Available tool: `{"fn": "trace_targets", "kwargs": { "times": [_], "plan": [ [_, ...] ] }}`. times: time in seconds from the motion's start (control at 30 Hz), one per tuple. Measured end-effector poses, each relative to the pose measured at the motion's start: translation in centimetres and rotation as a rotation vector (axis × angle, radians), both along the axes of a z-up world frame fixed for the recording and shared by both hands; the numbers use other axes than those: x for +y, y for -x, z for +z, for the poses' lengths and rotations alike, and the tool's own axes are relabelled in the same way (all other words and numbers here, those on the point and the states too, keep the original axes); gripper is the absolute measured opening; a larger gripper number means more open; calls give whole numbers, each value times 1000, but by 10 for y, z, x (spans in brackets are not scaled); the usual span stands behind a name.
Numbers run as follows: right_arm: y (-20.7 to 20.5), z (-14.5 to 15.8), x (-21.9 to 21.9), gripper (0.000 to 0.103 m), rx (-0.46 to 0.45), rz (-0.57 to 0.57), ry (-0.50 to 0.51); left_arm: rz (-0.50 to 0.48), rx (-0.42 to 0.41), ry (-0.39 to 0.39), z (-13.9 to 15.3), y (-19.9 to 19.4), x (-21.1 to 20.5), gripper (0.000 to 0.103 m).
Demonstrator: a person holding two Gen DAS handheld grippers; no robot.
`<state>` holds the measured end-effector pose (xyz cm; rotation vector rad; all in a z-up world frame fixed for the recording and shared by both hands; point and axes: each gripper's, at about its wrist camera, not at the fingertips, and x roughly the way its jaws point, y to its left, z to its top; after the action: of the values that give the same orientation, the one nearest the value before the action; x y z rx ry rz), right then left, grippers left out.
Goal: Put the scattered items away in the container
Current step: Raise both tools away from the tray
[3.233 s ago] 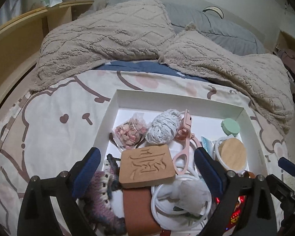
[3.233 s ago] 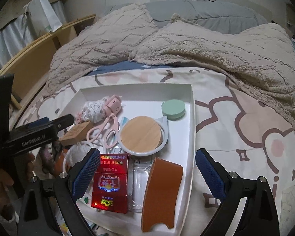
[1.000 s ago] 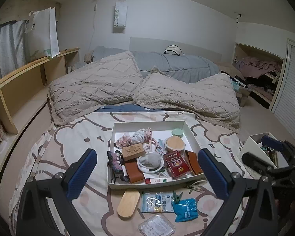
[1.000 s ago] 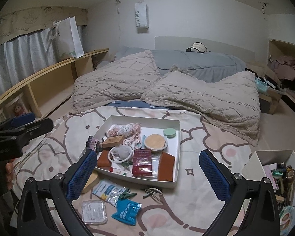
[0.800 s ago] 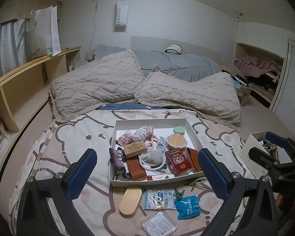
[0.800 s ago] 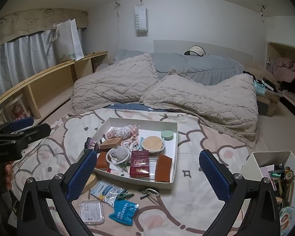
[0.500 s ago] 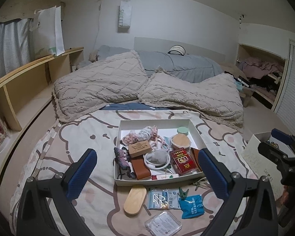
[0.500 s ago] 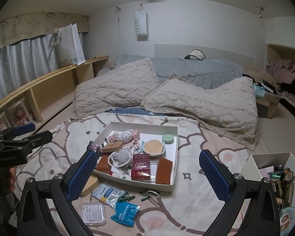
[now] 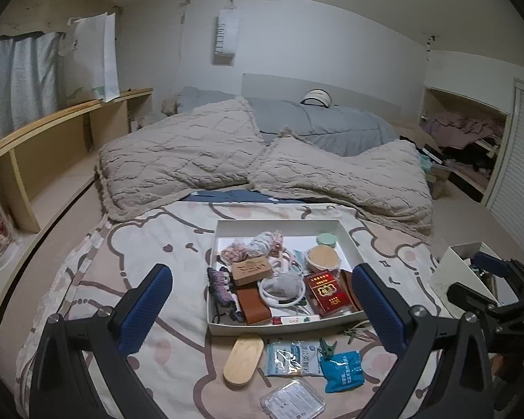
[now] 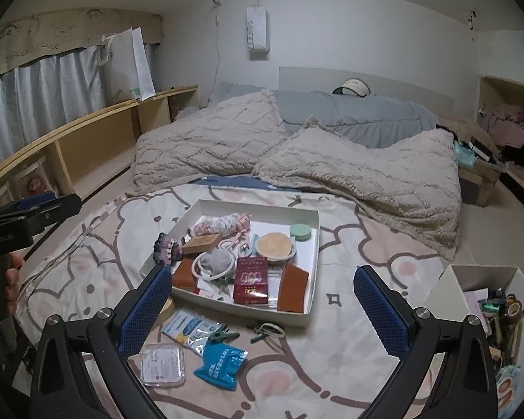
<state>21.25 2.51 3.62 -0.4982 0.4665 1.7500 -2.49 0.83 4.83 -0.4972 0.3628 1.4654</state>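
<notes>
A white tray [image 9: 349, 235] [image 10: 316, 237] sits on the bed, packed with a red box [image 9: 326, 291] [image 10: 250, 281], a round wooden lid [image 9: 323, 256], yarn and other items. In front of it lie a wooden oval [image 9: 244, 358], a clear sachet [image 9: 288, 352] [image 10: 188, 326], a green clip [image 9: 327, 347] [image 10: 222, 336], a blue packet [image 9: 342, 366] [image 10: 220, 358], a clear flat case [image 9: 291, 401] [image 10: 162, 365] and hair ties [image 10: 267, 330]. My left gripper [image 9: 262, 307] and right gripper [image 10: 262, 298] are open and empty, held high and back from the tray.
Two beige pillows [image 9: 227, 160] and a grey duvet [image 9: 318, 125] lie behind the tray. A wooden shelf [image 9: 52, 139] runs along the left wall. A white box of clutter [image 10: 482, 293] stands off the bed's right edge.
Both grippers have pulled up and back from close over the tray, so the whole bed and the loose items in front of the tray have come into view. Both stay open and empty.
</notes>
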Motion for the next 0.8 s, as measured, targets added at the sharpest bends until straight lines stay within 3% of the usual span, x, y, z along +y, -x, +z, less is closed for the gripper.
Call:
{"fn": "trace_targets", "kwargs": {
  "times": [0.2,0.43,0.8],
  "plan": [
    [6,-7,7,103,21,8,35,-30,18,28,-10,-8,3,103],
    [17,-32,14,103,-5,12,149,-37,65,124,-38,-14,7,103],
    [18,-74,23,103,-4,-27,335,-81,163,187,-70,-26,-1,103]
  ]
}}
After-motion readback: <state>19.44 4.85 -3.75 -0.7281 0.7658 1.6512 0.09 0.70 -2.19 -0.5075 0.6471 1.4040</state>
